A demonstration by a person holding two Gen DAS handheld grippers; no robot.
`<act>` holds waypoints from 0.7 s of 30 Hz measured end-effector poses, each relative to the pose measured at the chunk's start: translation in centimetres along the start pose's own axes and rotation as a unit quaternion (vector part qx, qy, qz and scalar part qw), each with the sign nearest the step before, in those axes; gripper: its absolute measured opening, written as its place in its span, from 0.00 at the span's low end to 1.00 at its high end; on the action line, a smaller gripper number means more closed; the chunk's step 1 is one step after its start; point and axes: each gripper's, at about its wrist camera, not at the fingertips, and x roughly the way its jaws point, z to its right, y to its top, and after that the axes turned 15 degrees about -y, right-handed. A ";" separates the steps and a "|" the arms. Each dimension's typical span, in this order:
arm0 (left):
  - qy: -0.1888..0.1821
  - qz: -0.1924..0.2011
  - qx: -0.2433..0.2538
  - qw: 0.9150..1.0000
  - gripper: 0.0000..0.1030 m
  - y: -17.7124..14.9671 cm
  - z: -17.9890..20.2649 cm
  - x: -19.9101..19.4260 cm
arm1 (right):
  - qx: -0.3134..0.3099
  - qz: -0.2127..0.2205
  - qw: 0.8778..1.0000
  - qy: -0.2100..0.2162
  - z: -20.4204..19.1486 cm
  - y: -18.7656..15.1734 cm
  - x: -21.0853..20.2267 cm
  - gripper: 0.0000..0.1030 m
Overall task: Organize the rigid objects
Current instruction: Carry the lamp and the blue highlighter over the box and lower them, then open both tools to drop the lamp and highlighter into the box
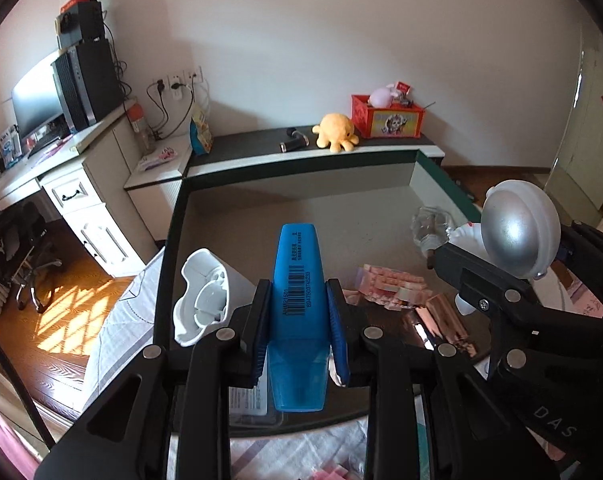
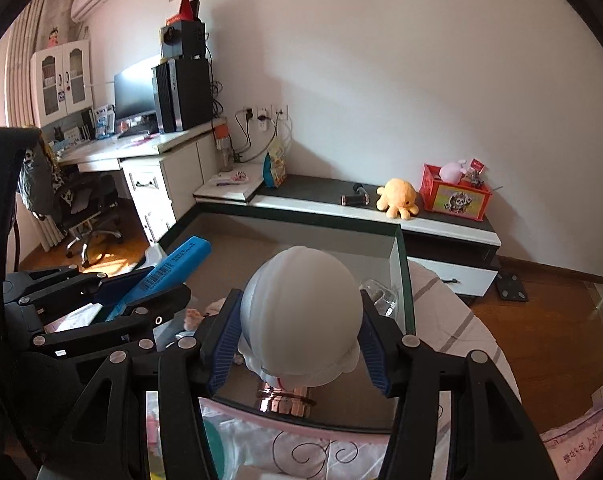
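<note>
My left gripper [image 1: 298, 292] is shut on a blue highlighter pen [image 1: 297, 300] with a barcode, held above a glass tray [image 1: 169, 240]; the pen also shows in the right wrist view [image 2: 169, 276]. My right gripper [image 2: 299, 312] is shut on a white astronaut figure [image 2: 301, 312], gripping its round helmet above the tray; its silver visor shows in the left wrist view [image 1: 513, 236]. In the tray lie a white plastic part [image 1: 201, 300], a pink brick block [image 1: 393, 286], rose-gold pieces [image 1: 441, 320] and a clear glass object [image 1: 431, 228].
A low dark shelf [image 1: 253, 146] behind the tray holds a yellow plush octopus [image 1: 336, 131], a red crate [image 1: 387, 118] and a black cylinder [image 1: 293, 144]. A desk with monitor [image 1: 37, 100] stands left. Patterned bedding [image 2: 453, 320] surrounds the tray.
</note>
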 end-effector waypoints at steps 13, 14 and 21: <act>0.018 -0.017 0.011 1.000 0.35 2.0 -0.5 3.5 | 0.018 -0.073 0.997 -0.006 1.1 -0.1 8.1 0.56; 0.022 -0.015 0.011 1.000 0.41 2.0 -0.3 3.3 | 0.023 -0.072 0.997 -0.007 1.1 -0.1 8.1 0.58; 0.026 0.036 -0.006 0.999 0.74 1.4 0.0 -2.0 | 0.058 -0.057 0.997 -0.008 3.0 -0.1 5.5 0.80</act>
